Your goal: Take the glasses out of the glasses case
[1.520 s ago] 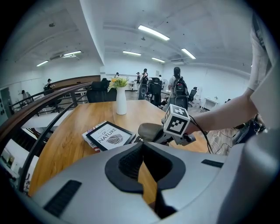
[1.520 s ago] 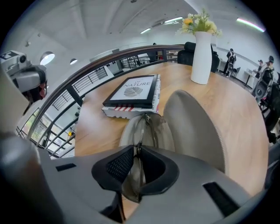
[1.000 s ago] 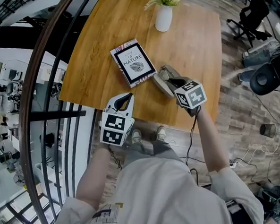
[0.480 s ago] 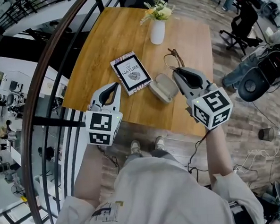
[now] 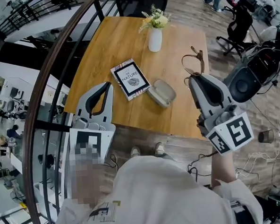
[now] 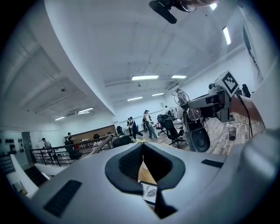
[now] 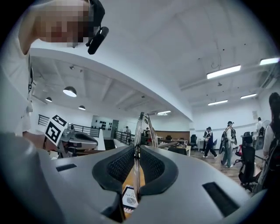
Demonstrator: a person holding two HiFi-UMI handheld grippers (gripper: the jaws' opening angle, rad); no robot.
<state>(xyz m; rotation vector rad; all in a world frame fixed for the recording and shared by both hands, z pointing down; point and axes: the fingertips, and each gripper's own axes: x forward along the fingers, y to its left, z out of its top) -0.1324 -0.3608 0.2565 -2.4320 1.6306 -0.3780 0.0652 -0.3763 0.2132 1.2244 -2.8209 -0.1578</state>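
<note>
My right gripper (image 5: 195, 77) is shut on a pair of thin brown-framed glasses (image 5: 193, 62), held high above the table's right edge. In the right gripper view the glasses (image 7: 141, 127) stand edge-on between the pads and stick out past the right gripper (image 7: 137, 148). The grey glasses case (image 5: 161, 92) lies on the wooden table (image 5: 103, 45) near its front edge, below and left of the glasses, with nothing gripping it. My left gripper (image 5: 108, 84) hangs raised over the table's front left corner, shut and empty. The left gripper (image 6: 142, 146) shows its fingertips together.
A book (image 5: 130, 79) lies left of the case and a white vase with flowers (image 5: 155, 36) stands at the table's far side. A curved black railing (image 5: 45, 115) runs along the left. Office chairs (image 5: 238, 22) and a round black device (image 5: 242, 84) stand on the floor at right.
Both grippers have risen from table height. The right one lifted the glasses out of the case, up and to the right. The left one rose empty over the front left corner.
</note>
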